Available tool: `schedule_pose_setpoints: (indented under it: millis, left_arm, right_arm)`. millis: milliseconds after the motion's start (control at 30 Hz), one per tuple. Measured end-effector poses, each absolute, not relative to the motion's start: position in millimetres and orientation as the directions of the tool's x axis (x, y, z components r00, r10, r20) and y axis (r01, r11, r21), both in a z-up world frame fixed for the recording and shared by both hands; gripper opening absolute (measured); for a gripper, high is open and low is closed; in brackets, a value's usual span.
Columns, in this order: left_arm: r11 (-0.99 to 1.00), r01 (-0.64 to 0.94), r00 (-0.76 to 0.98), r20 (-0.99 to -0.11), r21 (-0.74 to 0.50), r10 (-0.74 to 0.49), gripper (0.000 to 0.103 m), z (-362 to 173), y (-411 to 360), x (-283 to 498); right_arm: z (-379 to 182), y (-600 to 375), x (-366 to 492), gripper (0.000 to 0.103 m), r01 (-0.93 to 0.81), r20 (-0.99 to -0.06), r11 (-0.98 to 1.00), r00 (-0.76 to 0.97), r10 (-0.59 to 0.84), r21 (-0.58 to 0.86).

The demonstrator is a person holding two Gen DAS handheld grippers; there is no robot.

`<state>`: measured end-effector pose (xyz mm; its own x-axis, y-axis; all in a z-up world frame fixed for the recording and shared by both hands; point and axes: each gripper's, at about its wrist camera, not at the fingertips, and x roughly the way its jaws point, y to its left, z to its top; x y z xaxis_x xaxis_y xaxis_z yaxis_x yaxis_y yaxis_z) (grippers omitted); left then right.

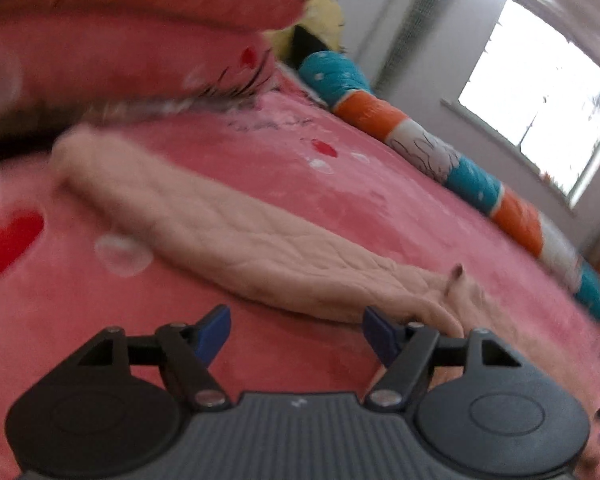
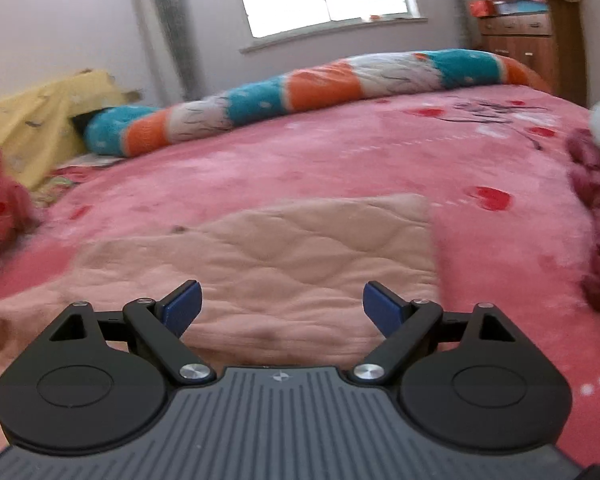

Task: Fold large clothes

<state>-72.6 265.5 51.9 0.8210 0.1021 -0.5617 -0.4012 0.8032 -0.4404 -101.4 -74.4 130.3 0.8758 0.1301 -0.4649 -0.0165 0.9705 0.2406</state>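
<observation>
Beyond both grippers' parted jaws, the folded garment (image 2: 284,256) lies flat.

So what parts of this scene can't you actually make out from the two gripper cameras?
- Pale quilted garment: right wrist view, near edge hidden behind the right gripper; what kind of garment it is stays unclear.
- Same garment, left wrist view: near end covered by the left gripper; motion blur smears its far end.
- Dark red cloth: cut off by the right edge.
- Dresser: items on top too blurred to identify.

Quilted matt cloth garment (image 2: 260,264); fuzzy plush bedspread (image 2: 340,160); wood cabinet (image 2: 532,40).
</observation>
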Motion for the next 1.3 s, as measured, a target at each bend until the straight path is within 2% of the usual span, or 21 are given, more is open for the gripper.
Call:
schedule_pose_setpoints:
  millis: [100,267,600,800,933,967,1000,1133,1200,1300]
  left_arm:
    - [0.735,-0.420,0.829,-0.555,-0.533,0.071,0.073,45,280,-66]
    - [0.728,-0.414,0.846,-0.526,-0.547,0.087,0.076,44,287,-53]
    - [0.597,-0.484,0.824,-0.562,-0.640,0.066,0.079,25,322,-31]
    - [0.564,-0.505,0.804,-0.594,-0.653,0.033,0.082,16,328,-20]
    - [0.563,-0.502,0.806,-0.591,-0.657,0.030,0.086,14,333,-12]
    - [0.559,-0.502,0.806,-0.591,-0.660,0.026,0.086,13,335,-10]
    - [0.554,-0.504,0.806,-0.591,-0.663,0.025,0.087,11,336,-9]
    - [0.563,-0.502,0.806,-0.592,-0.657,0.028,0.092,12,334,-8]
    - [0.563,-0.506,0.804,-0.594,-0.653,0.033,0.092,12,333,-7]
    - [0.557,-0.514,0.802,-0.595,-0.652,0.044,0.092,13,333,-8]
  right_arm:
    - [139,-40,-94,0.103,-0.111,-0.489,0.974,0.850,0.195,0.196]
    - [143,31,-74,0.103,-0.297,-0.515,0.952,0.807,0.288,0.068]
    - [131,141,-19,0.086,-0.486,-0.562,0.866,0.752,0.344,-0.120]
    - [113,175,9,0.066,-0.517,-0.607,0.828,0.736,0.300,-0.217]
    - [103,172,19,0.065,-0.518,-0.620,0.820,0.733,0.281,-0.241]
    - [102,166,16,0.061,-0.526,-0.626,0.815,0.727,0.282,-0.243]
    - [99,168,16,0.050,-0.532,-0.631,0.811,0.722,0.284,-0.244]
    - [105,160,5,0.034,-0.529,-0.618,0.810,0.733,0.285,-0.253]
    - [110,157,3,0.021,-0.524,-0.606,0.819,0.738,0.298,-0.236]
    - [125,147,-4,0.018,-0.524,-0.580,0.832,0.741,0.338,-0.184]
